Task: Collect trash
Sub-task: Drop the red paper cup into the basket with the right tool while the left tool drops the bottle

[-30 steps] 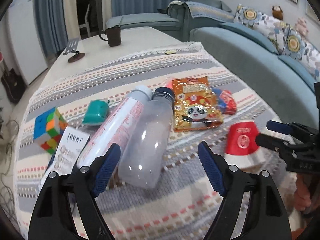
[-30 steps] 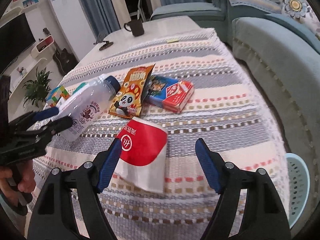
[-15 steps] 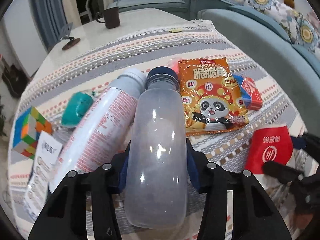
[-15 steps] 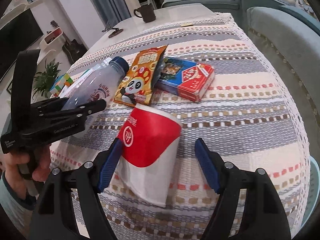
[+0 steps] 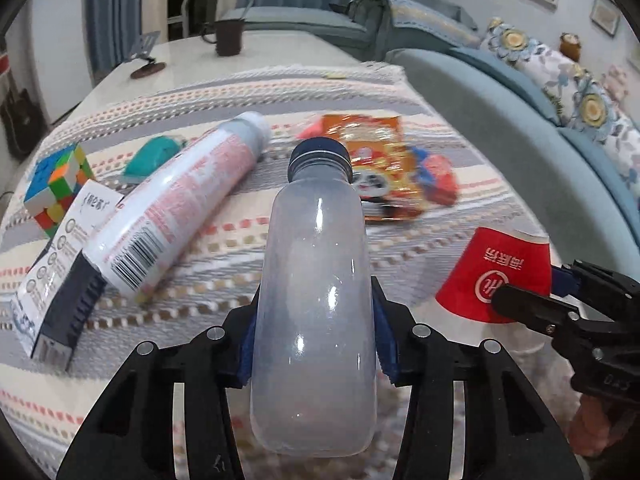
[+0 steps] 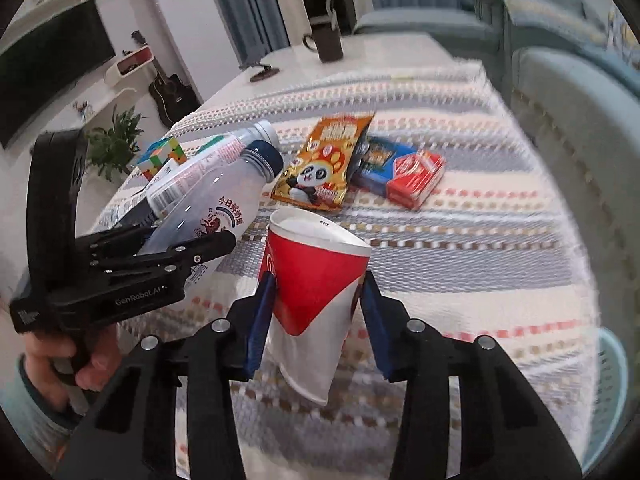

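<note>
**Both grippers loaded: bottle left, cup right**

Your left hand-held gripper (image 5: 316,340) is clenched on the bottle (image 5: 316,300), its blue pads pressed to both sides of the cloudy body. The bottle fills the centre of the left wrist frame, dark cap (image 5: 320,158) pointing away from you, and appears raised off the striped worktop (image 5: 248,92). In the right wrist frame the same bottle sits at centre left, tilted with the cap up and to the right.

Your right hand-held gripper (image 6: 318,316) is grasping the cup (image 6: 316,276), a red-and-white paper cup at lower centre, open rim up and slightly crushed. In the left wrist frame it shows at the right edge.

On the worktop lie a snack bag (image 6: 324,168) at upper centre of the right frame, a box (image 6: 404,172) just right of it and partly under its edge, and a can (image 5: 180,208) left of centre in the left frame. A cube (image 5: 56,184) sits at the far left.
</note>
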A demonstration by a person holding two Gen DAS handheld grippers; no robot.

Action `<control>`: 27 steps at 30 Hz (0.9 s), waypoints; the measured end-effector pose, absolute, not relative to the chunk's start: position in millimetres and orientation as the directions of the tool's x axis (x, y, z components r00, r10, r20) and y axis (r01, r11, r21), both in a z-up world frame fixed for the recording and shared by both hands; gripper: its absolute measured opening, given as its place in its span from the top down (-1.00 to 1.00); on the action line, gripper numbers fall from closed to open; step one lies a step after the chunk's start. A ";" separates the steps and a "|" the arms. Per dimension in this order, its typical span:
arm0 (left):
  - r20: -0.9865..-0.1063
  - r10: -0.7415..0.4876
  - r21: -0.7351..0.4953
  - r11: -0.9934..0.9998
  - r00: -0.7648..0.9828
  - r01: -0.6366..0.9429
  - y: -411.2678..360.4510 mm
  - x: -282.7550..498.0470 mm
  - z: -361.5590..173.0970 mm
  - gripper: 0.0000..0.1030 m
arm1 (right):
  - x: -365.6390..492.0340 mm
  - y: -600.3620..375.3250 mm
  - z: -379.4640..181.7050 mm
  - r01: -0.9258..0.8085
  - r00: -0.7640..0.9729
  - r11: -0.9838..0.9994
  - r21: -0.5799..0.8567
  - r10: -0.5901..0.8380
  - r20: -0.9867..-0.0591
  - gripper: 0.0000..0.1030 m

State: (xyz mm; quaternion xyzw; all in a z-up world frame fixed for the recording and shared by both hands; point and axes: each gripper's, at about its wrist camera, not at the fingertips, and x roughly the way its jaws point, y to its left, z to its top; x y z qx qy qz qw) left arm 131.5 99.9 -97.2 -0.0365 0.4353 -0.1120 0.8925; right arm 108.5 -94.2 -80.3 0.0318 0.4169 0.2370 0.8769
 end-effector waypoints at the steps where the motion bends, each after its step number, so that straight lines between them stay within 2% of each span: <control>1: -0.759 -0.246 -0.171 0.969 0.603 0.180 97.0 127.4 -92.6 0.14 | 99.7 -97.9 -72.6 -0.390 0.561 0.891 0.233 0.431 -0.706 0.23; 9: -0.663 -0.362 -0.205 0.930 0.655 0.306 46.6 95.9 -33.3 0.14 | 57.2 -157.2 -24.1 -0.298 0.694 0.937 0.185 0.345 -0.632 0.23; 15: -0.603 -0.471 -0.252 0.878 0.644 0.406 -6.8 80.9 0.5 0.14 | 21.1 -233.7 3.9 -0.120 0.798 0.982 0.145 0.182 -0.575 0.23; 19: -0.582 -0.509 -0.231 0.851 0.635 0.471 -55.4 76.5 11.1 0.13 | 0.2 -282.7 4.0 0.030 0.829 0.992 0.119 0.042 -0.558 0.22; 27: -0.595 -0.612 -0.262 0.761 0.521 0.593 -148.8 74.8 -6.3 0.13 | -28.5 -374.2 -29.3 0.214 0.798 0.957 0.196 -0.055 -0.600 0.22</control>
